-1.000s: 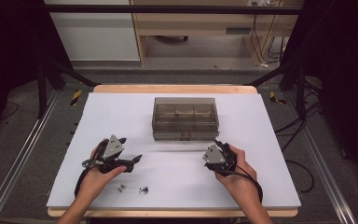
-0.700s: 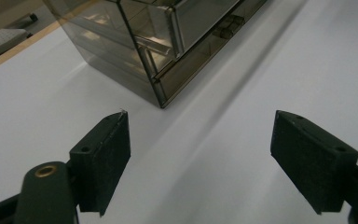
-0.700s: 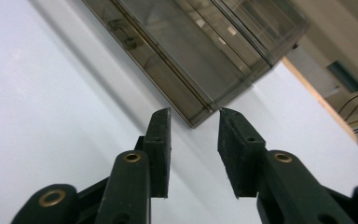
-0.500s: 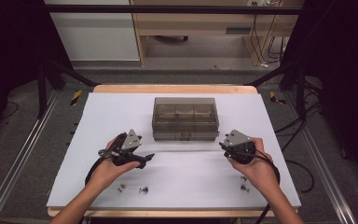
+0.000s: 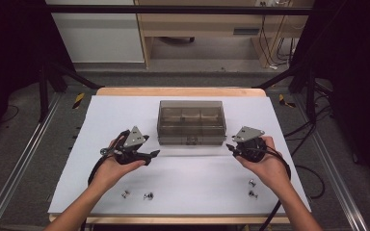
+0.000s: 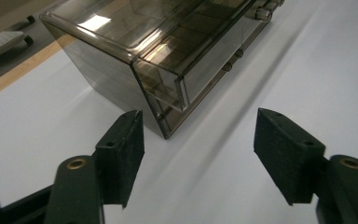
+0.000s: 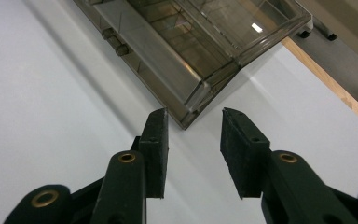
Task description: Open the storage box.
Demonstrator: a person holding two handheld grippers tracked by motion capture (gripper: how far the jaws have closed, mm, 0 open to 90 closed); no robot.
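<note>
A smoky, see-through plastic box point(image 5: 191, 122) sits a little beyond the middle of the white table top point(image 5: 101, 115), its long side facing the person. It is a low rectangular case with a clear lid; dividers inside split it into a row of compartments, and a small latch shows at the middle of its near wall. In the left gripper view its near left corner point(image 6: 161, 93) appears sharp-edged, with the lid's lip overhanging the wall and small studs along the front face.

The left gripper point(image 5: 155, 154) is held just left of the box's near left corner. Its jaws stand apart with nothing between them, having just been closing; in its own view the pads point(image 6: 126, 151) frame the corner without touching it. The right gripper point(image 5: 230, 147) is held just right of the near right corner, jaws narrowly apart and empty, the corner point(image 7: 193, 105) just beyond the tips.

Small metal screws point(image 5: 136, 195) lie near the front edge on the left, and more point(image 5: 253, 188) on the right.
</note>
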